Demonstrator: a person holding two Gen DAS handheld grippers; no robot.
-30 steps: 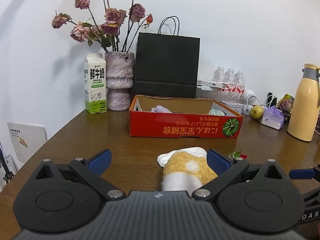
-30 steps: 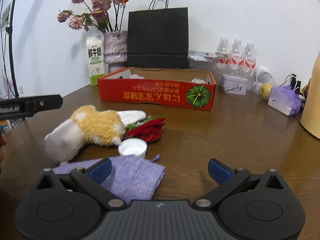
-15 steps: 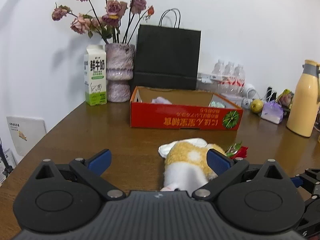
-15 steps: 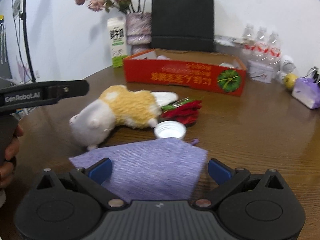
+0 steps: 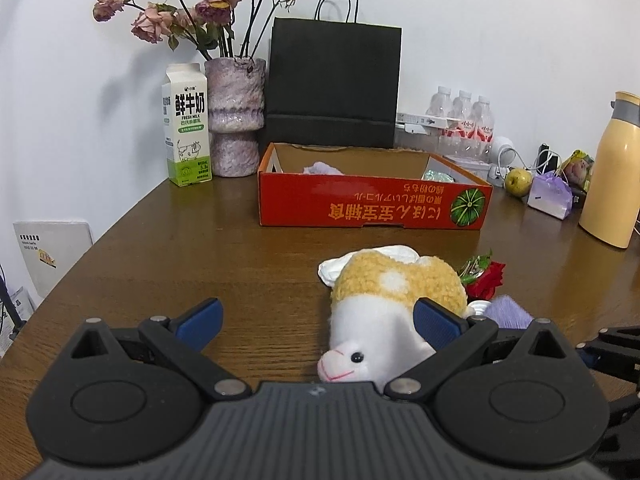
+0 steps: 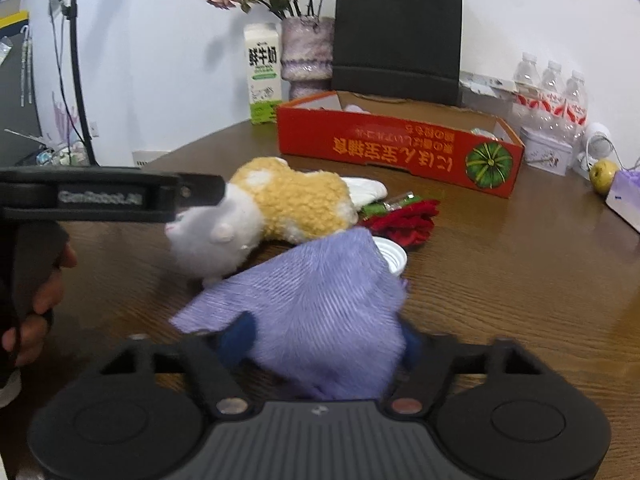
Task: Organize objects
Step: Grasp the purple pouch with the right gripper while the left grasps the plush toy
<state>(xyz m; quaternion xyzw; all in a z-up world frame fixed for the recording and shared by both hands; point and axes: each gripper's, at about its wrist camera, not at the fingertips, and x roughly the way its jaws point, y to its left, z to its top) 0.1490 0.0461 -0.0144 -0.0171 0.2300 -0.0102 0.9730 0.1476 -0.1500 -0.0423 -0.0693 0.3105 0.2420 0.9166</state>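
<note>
both grippers differ: right gripper (image 6: pixel 320 340), wide a second ago, is closing on the purple cloth (image 6: pixel 320 312), starting its pickup; left gripper (image 5: pixel 316 320) gapes empty.

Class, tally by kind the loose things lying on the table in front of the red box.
Plush toy: 1
Purple cloth: 1
White cap: 1
Red rose: 1
Total: 4
</note>
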